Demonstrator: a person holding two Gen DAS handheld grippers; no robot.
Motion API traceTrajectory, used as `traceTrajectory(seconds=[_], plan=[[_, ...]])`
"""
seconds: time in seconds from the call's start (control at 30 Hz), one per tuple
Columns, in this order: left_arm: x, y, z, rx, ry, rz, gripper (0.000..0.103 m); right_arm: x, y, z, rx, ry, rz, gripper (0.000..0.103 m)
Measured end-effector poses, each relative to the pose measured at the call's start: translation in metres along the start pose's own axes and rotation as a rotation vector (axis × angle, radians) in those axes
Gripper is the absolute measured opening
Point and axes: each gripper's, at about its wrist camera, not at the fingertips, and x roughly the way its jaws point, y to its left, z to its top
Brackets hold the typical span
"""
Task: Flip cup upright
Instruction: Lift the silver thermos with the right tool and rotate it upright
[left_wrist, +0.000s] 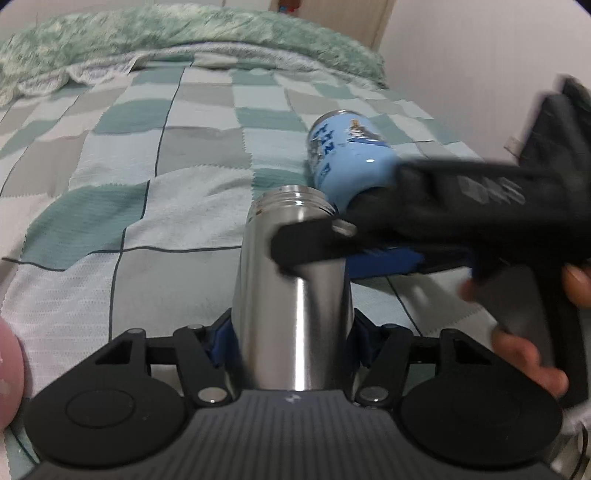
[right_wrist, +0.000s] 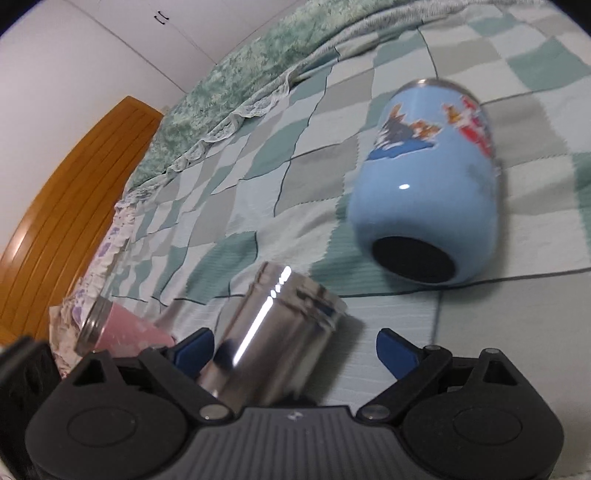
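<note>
A steel cup (left_wrist: 291, 295) with a threaded rim stands between the fingers of my left gripper (left_wrist: 291, 339), which is shut on its lower body. My right gripper (left_wrist: 314, 243) reaches in from the right, one black finger across the cup's upper part. In the right wrist view the steel cup (right_wrist: 266, 343) lies between the blue pads of my right gripper (right_wrist: 295, 350), which are spread wide and open. A light blue cartoon cup (left_wrist: 347, 155) lies on its side on the bed; its black base faces the right wrist view (right_wrist: 428, 199).
The checked green and white bedspread (left_wrist: 147, 184) covers the bed, with a green blanket (left_wrist: 184, 33) bunched at the far end. A pink cup (right_wrist: 122, 328) lies at the left by a wooden headboard (right_wrist: 74, 206). A wall (left_wrist: 480, 55) runs along the right.
</note>
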Motion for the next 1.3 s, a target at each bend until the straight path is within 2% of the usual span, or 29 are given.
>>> traceTrajectory(seconds=[0.07, 0.13, 0.17, 0.33, 0.47, 0.5, 0.53, 0.57, 0.67, 0.8, 0.93, 1.13, 1.3], plan=[[-0.015, -0.003, -0.008, 0.001, -0.050, -0.009, 0.063, 0.006, 0.003, -0.001, 0.023, 0.019, 0.050, 0.094], [-0.030, -0.002, -0.017, -0.007, -0.125, -0.037, 0.063, 0.008, 0.007, -0.003, 0.051, 0.040, 0.148, 0.081], [-0.037, -0.002, -0.022, -0.010, -0.158, -0.046, 0.063, 0.007, 0.009, -0.005, 0.074, 0.052, 0.212, 0.068], [-0.063, 0.001, -0.037, 0.001, -0.277, -0.039, 0.063, 0.000, 0.044, -0.011, 0.004, 0.037, 0.222, 0.066], [-0.073, 0.010, -0.036, -0.021, -0.273, -0.073, 0.066, -0.012, 0.082, -0.017, -0.145, -0.029, 0.152, 0.063], [-0.076, 0.013, -0.036, -0.029, -0.273, -0.073, 0.068, -0.016, 0.091, -0.019, -0.184, -0.059, 0.128, 0.063], [-0.080, 0.016, -0.036, -0.036, -0.270, -0.064, 0.078, -0.020, 0.098, -0.020, -0.217, -0.088, 0.111, 0.063], [-0.084, 0.019, -0.038, -0.036, -0.273, -0.056, 0.081, -0.026, 0.106, -0.022, -0.254, -0.125, 0.093, 0.062], [-0.095, 0.029, -0.044, -0.025, -0.298, -0.004, 0.081, -0.038, 0.123, -0.029, -0.344, -0.186, 0.050, 0.062], [-0.102, 0.041, -0.047, -0.054, -0.286, -0.012, 0.081, -0.040, 0.140, -0.041, -0.430, -0.220, -0.006, 0.062], [-0.100, 0.041, -0.053, -0.013, -0.271, 0.025, 0.085, -0.042, 0.153, -0.053, -0.484, -0.250, -0.046, 0.062], [-0.105, 0.054, -0.061, -0.031, -0.268, 0.030, 0.087, -0.041, 0.180, -0.069, -0.631, -0.327, -0.135, 0.062], [-0.112, 0.057, -0.062, -0.012, -0.267, 0.061, 0.088, -0.035, 0.193, -0.080, -0.721, -0.332, -0.206, 0.062]])
